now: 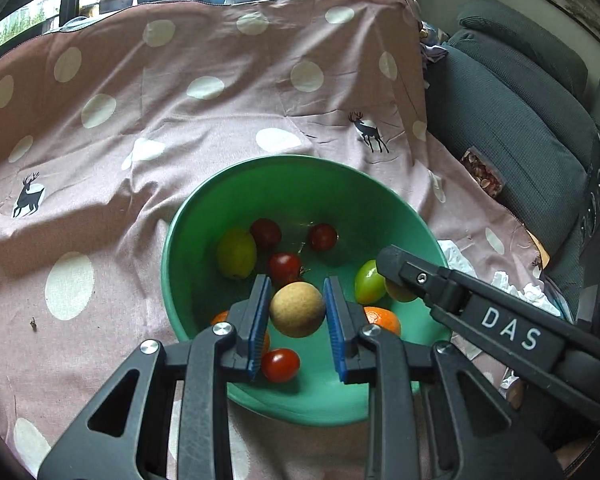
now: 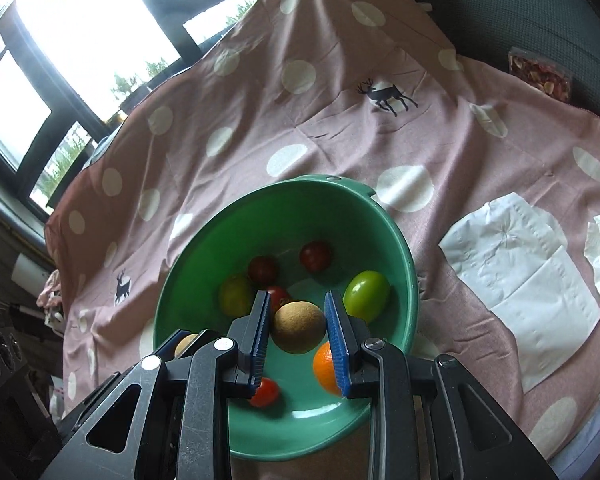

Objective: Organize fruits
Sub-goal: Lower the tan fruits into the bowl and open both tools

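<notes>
Both grippers over the green bowl [image 1: 172, 248], drop-off step. Left gripper [image 1: 297, 312] and right gripper [image 2: 298, 326] each clamp a tan round fruit [image 1: 297, 309] [image 2: 299, 327] between nearly closed blue pads. Next: open jaws, let fruits drop among the tomatoes [image 1: 281, 365] without bouncing out.

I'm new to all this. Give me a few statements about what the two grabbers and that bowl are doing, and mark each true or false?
1. Each gripper holds a round tan fruit. True: the left gripper grips one tan fruit, the right gripper another tan fruit.
2. The bowl is blue. False: the bowl is green.
3. The bowl is empty. False: it holds red, green, yellow-green and orange fruits.
4. White tissue lies on the spotted cloth. True.
5. A banana lies in the bowl. False: none is visible.
</notes>
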`<move>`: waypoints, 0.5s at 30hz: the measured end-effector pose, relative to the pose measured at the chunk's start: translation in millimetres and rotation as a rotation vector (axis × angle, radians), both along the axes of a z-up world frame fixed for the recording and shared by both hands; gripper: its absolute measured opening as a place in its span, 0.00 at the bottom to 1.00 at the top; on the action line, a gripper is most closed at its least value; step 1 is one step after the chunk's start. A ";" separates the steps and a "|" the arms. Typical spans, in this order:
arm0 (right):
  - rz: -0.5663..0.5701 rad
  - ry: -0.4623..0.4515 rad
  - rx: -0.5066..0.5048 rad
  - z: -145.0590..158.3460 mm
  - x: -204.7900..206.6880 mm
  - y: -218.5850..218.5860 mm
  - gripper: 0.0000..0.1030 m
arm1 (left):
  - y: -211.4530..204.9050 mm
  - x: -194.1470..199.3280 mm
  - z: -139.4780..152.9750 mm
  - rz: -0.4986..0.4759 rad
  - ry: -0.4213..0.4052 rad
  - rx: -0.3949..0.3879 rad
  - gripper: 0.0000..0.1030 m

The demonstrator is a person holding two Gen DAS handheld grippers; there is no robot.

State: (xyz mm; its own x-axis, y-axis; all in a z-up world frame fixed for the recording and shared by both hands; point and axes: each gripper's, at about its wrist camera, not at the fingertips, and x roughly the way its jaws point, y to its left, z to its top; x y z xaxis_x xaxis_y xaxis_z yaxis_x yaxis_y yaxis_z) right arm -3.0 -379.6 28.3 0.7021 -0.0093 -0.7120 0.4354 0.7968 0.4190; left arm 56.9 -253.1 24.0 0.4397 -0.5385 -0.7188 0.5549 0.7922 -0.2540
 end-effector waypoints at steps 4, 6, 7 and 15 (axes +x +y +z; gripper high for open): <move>0.001 0.010 -0.004 -1.0 1.5 0.4 0.28 | -2.8 -0.5 -4.2 -0.002 -0.002 0.022 0.26; 0.000 0.012 -0.002 -1.6 1.6 -0.1 0.28 | -3.3 -0.4 -5.8 -0.003 0.005 0.023 0.26; 0.001 0.012 -0.003 -1.5 1.7 0.0 0.28 | -3.1 -0.6 -6.4 -0.003 0.004 0.024 0.26; -0.006 0.002 -0.036 3.0 -2.0 0.8 0.31 | 3.6 -4.8 1.5 0.011 -0.032 0.006 0.42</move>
